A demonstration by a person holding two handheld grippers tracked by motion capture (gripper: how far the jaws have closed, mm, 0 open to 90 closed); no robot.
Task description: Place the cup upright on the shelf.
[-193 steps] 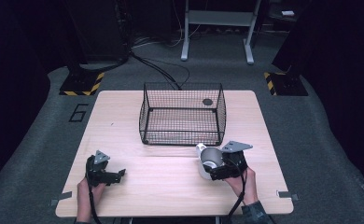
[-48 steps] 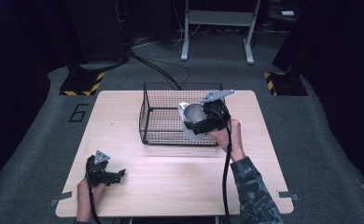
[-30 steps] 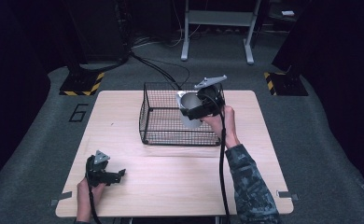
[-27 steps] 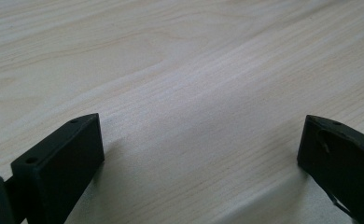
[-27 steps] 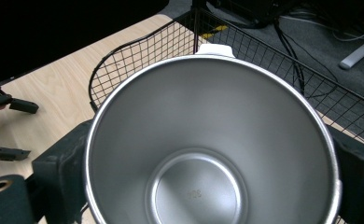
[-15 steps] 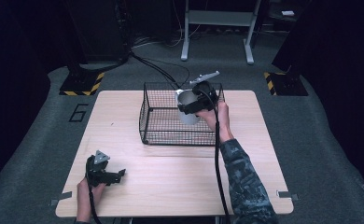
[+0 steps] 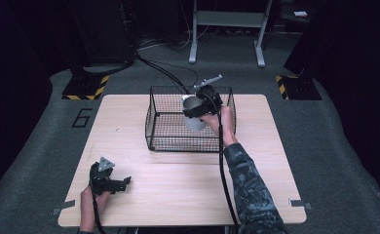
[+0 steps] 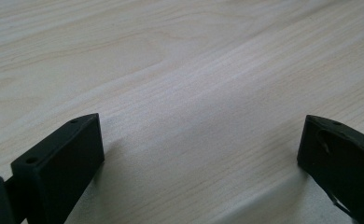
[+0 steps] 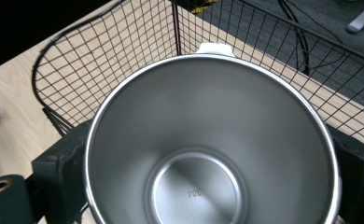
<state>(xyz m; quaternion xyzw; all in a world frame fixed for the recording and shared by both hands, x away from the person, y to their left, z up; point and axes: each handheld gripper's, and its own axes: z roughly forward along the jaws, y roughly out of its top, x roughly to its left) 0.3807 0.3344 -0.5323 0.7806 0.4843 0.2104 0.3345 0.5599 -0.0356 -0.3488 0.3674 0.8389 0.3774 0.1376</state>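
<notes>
Left gripper (image 7: 111, 181) rests low on the near left part of the counter (image 7: 178, 190), held by the person's left hand (image 7: 87, 202); in the left gripper view its two black jaws stand wide apart with nothing between them, bare pale wood grain under them. Farther along, the person's right forearm in a dark patterned sleeve (image 7: 249, 183) reaches forward across the counter toward the wire basket (image 7: 166, 141), which stands at the counter's far middle. Right gripper (image 7: 198, 109) hangs over the basket's right half, clamped on a steel cup (image 7: 194, 118); the right gripper view looks straight down into the cup's empty, shiny inside (image 9: 208, 154), with a black jaw pressing on each side of its wall. Black mesh of the basket shows behind and around the cup's rim. Beyond the counter lie grey floor, black cables (image 7: 163, 73) and a grey stand (image 7: 226, 29).
</notes>
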